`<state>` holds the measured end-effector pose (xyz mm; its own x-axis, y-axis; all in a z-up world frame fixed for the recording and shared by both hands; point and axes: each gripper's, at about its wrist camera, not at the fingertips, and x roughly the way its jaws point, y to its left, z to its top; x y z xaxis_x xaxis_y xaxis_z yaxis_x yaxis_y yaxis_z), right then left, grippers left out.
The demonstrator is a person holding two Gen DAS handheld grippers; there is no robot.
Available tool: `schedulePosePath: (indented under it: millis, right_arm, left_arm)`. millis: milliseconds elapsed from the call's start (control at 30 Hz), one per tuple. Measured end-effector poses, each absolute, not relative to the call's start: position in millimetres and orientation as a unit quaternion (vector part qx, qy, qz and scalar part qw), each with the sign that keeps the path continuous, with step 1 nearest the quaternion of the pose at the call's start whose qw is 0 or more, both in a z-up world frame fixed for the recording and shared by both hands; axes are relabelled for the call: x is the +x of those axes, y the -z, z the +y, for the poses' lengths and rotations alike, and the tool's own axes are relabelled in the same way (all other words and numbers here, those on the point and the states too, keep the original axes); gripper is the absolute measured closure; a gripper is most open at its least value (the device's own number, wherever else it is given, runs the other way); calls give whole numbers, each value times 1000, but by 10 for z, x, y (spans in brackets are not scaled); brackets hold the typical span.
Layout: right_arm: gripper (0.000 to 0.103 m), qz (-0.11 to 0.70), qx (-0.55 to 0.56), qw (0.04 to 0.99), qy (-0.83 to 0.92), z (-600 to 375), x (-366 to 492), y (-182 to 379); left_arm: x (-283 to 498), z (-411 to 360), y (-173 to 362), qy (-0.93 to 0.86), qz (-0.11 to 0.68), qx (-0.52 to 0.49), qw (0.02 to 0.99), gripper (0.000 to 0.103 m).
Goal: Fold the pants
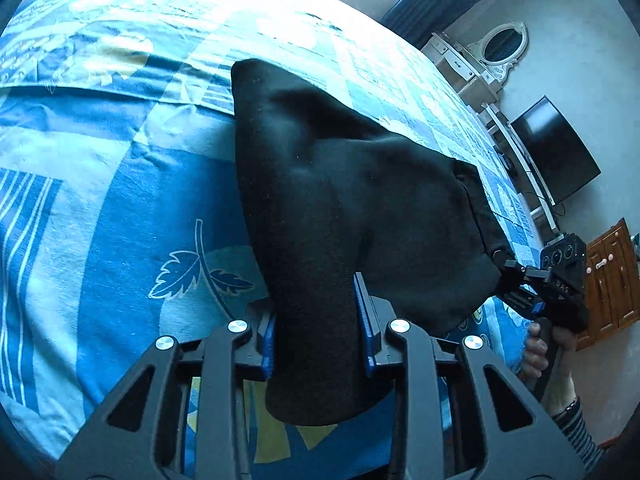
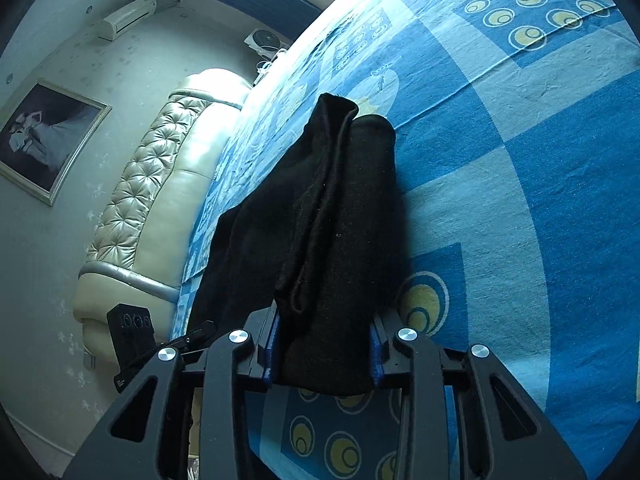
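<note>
**Now both grippers lift one end of the pants over the bed**

Starting at the left side: the left gripper (image 1: 318, 332) is pressed together on a thick bunch of black cloth, so it is pinching the pants (image 1: 340, 208) between its blue pads (image 1: 366, 320). From this gripper the pants run forward and away, and their far part rests on the blue patterned bed sheet (image 1: 100, 208), toward the middle of the bed. The held end is raised above the sheet near the bed's near edge.

Moving to the right: the cloth stretches sideways from the left gripper to the right gripper (image 2: 324, 356), which also pinches a folded bunch of the same pants. In the left wrist view this gripper (image 1: 520, 280) is seen at the right edge of the bed, with the person's hand (image 1: 540, 348) on its handle. In the right wrist view several layers of cloth lie together, so I judge that the legs are already doubled.

The relation that matters: the long axis of the pants points away from both grippers, and the two grippers hold the near end about level, side by side, neither clearly nearer. I judge that the next move should carry this end forward over the resting part, keeping both sides even so the fold does not go crooked.
</note>
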<state>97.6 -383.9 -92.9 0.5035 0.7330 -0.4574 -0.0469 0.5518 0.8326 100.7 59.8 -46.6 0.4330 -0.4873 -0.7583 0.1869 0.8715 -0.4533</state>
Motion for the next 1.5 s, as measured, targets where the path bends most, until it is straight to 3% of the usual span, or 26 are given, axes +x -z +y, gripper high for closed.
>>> schedulePosePath:
  millis: [267,367,467,533,633,1033,1500]
  right_arm:
    - [70,448,435,737,-258,-3788,863,1220]
    - [65,451,448,726,-262,-3824,883,1293]
    - [54,451,457,720,-263,-3835,863,1311]
    - [42,447,456,724,-263,-3818,820,1259]
    - [32,445,436,740,-255,-3778,718,1172]
    - [28,474,244,839,-109,-3503,133,808]
    - [28,448,125,882,-79,-3263,-117,653]
  left_arm:
    - [868,789,595,205,493,-162,830,71]
    - [889,800,623,208,488,-163,832,65]
    - [851,765,599,188,477,-145,846,50]
    - [734,734,562,156,462,-119,865,31]
    - [623,673,487,131,453,-86,878,15]
    - [50,409,203,53,428,-13,902,10]
    - [-270,138,158,39,418,43,907,8]
